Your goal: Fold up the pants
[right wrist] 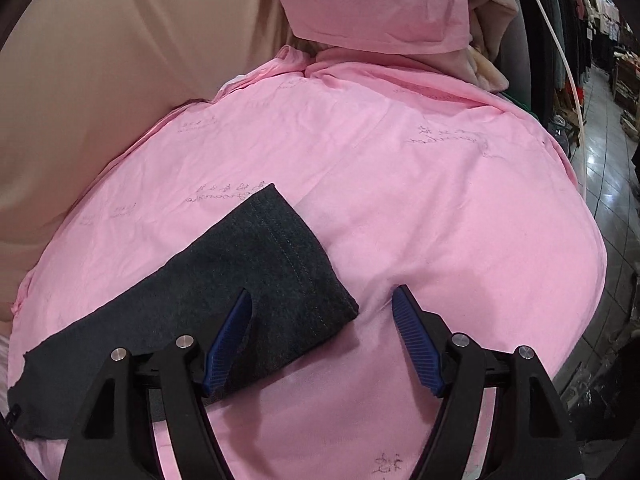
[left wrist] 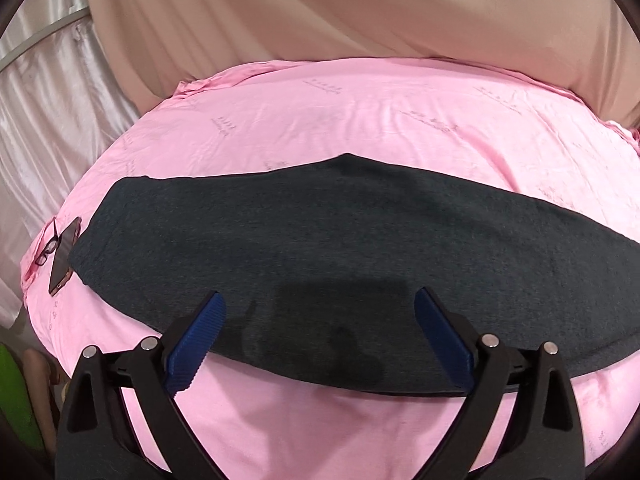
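on the pink sheet (left wrist: 360,120), dark pants (left wrist: 320,248) lie seemingly flat.

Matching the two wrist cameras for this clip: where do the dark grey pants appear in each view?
Left wrist: the dark grey pants lie as a long band across the middle, from the phone at the left edge to the right edge.
Right wrist: only the hemmed leg end shows, lower left of centre, running off toward the bottom-left corner.
Shared landmark: the pink sheet under them, with faint printed script.
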`<state>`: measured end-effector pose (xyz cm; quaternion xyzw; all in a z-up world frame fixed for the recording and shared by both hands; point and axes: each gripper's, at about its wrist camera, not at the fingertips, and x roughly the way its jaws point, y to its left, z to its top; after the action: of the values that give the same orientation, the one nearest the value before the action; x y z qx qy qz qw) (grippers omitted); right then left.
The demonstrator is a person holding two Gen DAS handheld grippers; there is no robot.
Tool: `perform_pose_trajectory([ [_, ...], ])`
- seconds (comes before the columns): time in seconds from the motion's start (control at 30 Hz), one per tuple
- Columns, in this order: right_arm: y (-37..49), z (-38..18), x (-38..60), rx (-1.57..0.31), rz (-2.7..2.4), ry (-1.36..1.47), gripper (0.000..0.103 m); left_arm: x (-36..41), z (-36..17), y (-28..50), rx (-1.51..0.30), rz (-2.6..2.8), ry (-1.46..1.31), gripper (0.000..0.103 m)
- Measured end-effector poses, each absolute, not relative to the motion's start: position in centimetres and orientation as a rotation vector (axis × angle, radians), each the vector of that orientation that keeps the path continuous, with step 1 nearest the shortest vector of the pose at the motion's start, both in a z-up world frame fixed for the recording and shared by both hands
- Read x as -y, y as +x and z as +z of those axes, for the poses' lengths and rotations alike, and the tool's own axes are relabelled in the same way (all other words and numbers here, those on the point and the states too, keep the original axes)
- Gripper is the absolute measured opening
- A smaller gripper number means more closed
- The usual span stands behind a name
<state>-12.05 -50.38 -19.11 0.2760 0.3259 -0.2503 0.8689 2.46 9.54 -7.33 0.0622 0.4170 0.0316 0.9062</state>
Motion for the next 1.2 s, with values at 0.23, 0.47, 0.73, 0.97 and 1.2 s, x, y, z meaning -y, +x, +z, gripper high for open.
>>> perform_pose_trajectory([
  [0.23, -11.0, -19.0, 49.2, -0.744, -0.525, 0.457, 0.046, -9.3, -7.6, 2.7, -0.864, 0.082, 0.144, 0.093],
  [0.47, -12.2, -18.6, 50.3, -0.73, -0.565, 0.522, 0.022, -12.3, -7.8, 3.0, -0.871, 0.147, 0.098, 0.093],
  [0.73, -11.4, -19.1, 50.7, -0.734, -0.533, 0.543, 0.036, -14.8, -8.5, 3.2, -0.887, 0.187, 0.067, 0.093],
  [0.97, -11.4, -17.3, 48.9, -0.716, -0.49, 0.504, 0.009, -15.3, -8.8, 3.3, -0.895, 0.197, 0.063, 0.093],
  [1.2, -11.7, -18.9, 50.2, -0.727, -0.55, 0.563, 0.043, -15.2, -9.0, 3.3, -0.903, 0.204, 0.068, 0.093],
])
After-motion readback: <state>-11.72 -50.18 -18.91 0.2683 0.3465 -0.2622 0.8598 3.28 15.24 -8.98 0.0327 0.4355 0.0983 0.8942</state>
